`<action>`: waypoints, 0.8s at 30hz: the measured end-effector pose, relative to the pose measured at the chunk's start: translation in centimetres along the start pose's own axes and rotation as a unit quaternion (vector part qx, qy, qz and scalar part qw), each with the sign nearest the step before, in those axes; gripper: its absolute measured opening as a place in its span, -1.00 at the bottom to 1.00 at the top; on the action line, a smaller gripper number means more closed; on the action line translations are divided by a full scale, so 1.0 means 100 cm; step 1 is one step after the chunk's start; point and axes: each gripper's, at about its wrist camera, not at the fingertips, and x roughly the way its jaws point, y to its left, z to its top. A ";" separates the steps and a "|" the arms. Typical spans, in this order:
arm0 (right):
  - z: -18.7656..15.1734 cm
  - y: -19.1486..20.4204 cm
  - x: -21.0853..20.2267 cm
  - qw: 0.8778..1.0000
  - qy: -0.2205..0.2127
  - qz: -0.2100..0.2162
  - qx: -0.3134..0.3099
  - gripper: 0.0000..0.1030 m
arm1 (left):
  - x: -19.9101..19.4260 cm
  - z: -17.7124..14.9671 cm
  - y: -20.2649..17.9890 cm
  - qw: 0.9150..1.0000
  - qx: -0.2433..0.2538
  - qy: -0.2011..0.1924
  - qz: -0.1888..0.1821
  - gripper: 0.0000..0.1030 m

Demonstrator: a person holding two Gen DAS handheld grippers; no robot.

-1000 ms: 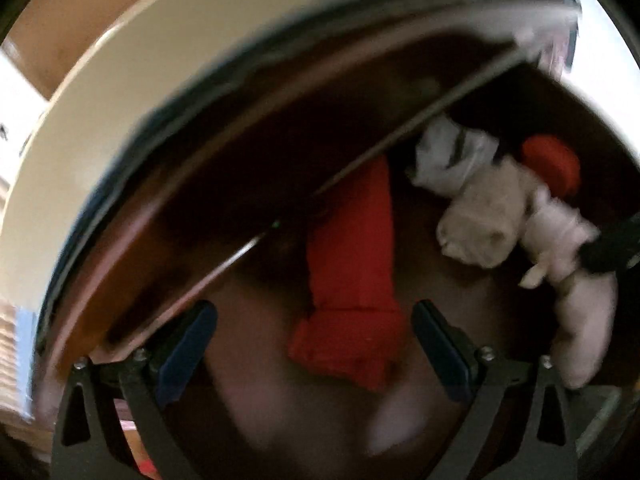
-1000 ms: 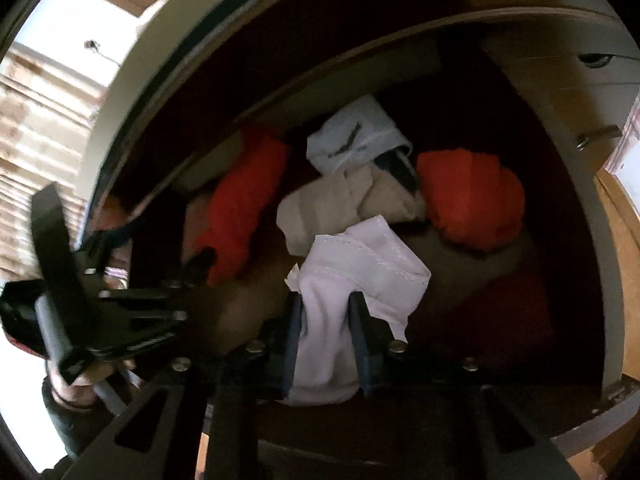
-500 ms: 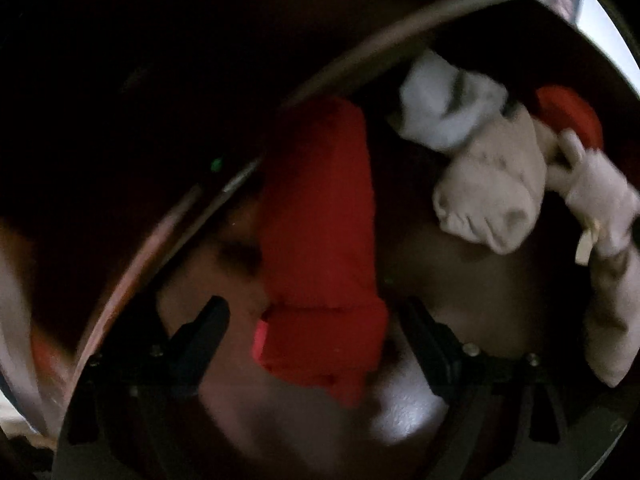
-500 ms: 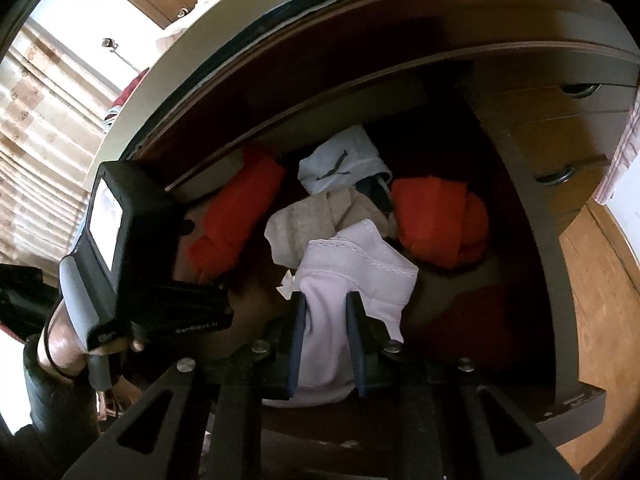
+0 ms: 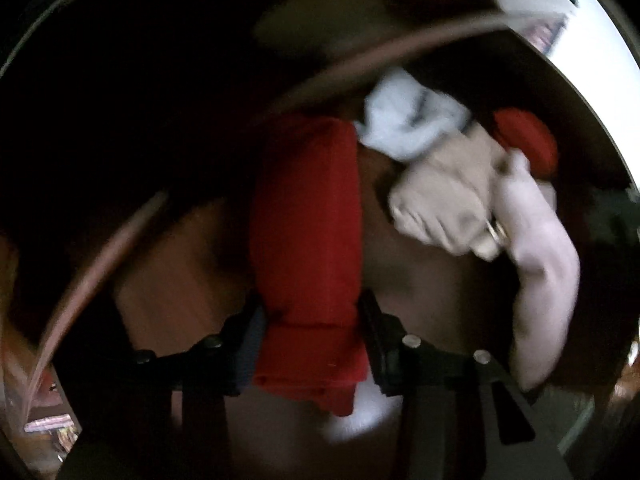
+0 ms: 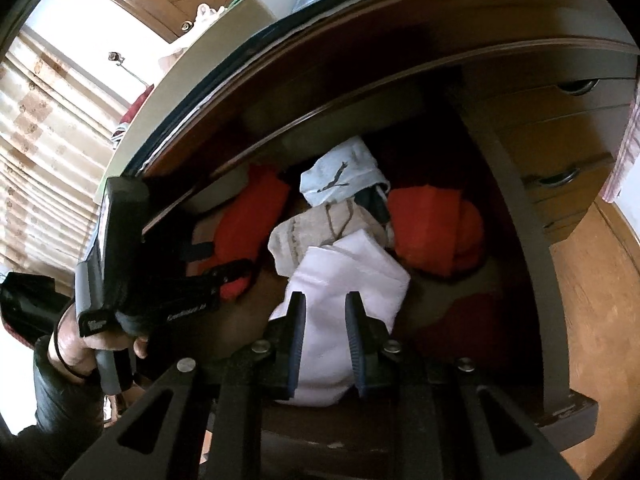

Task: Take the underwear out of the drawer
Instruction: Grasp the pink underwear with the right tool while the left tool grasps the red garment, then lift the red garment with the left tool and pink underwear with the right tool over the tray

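Left gripper (image 5: pixel 312 344) closing on the folded red underwear (image 5: pixel 306 240), pads at both its sides; right gripper (image 6: pixel 325 344) clamped on soft white underwear (image 6: pixel 344 276). Both garments inside the open dark-wood drawer (image 6: pixel 536 264), crowded by a crumpled pale blue piece (image 6: pixel 342 172), a beige knit bundle (image 6: pixel 320 228) and an orange-red bundle (image 6: pixel 432 232). Striped curtains (image 6: pixel 44 152) at left, lower drawers with metal pulls (image 6: pixel 558 178) at right, wooden floor (image 6: pixel 600 320) beneath.
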 end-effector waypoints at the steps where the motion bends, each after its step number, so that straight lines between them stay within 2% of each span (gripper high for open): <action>1: 0.000 -0.001 0.000 1.000 0.001 0.001 0.003 -0.56 | -0.002 -0.004 0.000 1.000 0.004 0.005 -0.009 -0.16; 4: 0.002 -0.003 0.000 1.000 0.014 0.022 0.016 -0.56 | -0.008 -0.019 0.000 1.000 0.008 0.018 -0.024 -0.16; 6: 0.004 -0.004 0.001 0.998 0.032 0.042 0.038 -0.55 | -0.013 -0.025 0.003 1.000 0.002 0.018 -0.021 -0.12; 8: 0.007 -0.004 0.004 0.997 0.047 0.042 0.055 -0.51 | -0.019 -0.029 0.002 1.000 -0.008 0.009 -0.012 0.00; 9: 0.008 -0.004 0.005 0.996 0.056 0.039 0.061 -0.41 | -0.023 -0.027 0.004 1.000 -0.014 0.003 -0.003 0.09; 10: 0.009 -0.002 0.007 0.995 0.061 0.035 0.064 -0.36 | -0.026 -0.024 0.006 1.000 -0.017 -0.003 0.010 0.27; 11: 0.010 0.000 0.008 0.995 0.067 0.029 0.064 -0.23 | -0.029 -0.021 0.006 1.000 -0.018 -0.013 0.020 0.36; 12: 0.010 0.003 0.011 0.995 0.074 0.022 0.064 -0.09 | -0.030 -0.018 0.006 0.999 -0.018 -0.018 0.025 0.38; 15: 0.012 0.013 0.022 0.992 0.107 -0.014 0.061 0.13 | -0.024 -0.008 0.005 0.999 -0.015 -0.017 0.035 0.38; 20: 0.014 0.021 0.042 0.985 0.151 -0.066 0.059 0.20 | -0.017 -0.006 0.002 0.999 -0.003 -0.004 0.036 0.42; 24: 0.017 0.021 0.055 0.976 0.186 -0.071 0.082 0.21 | -0.010 -0.009 0.010 0.999 -0.005 0.008 0.030 0.42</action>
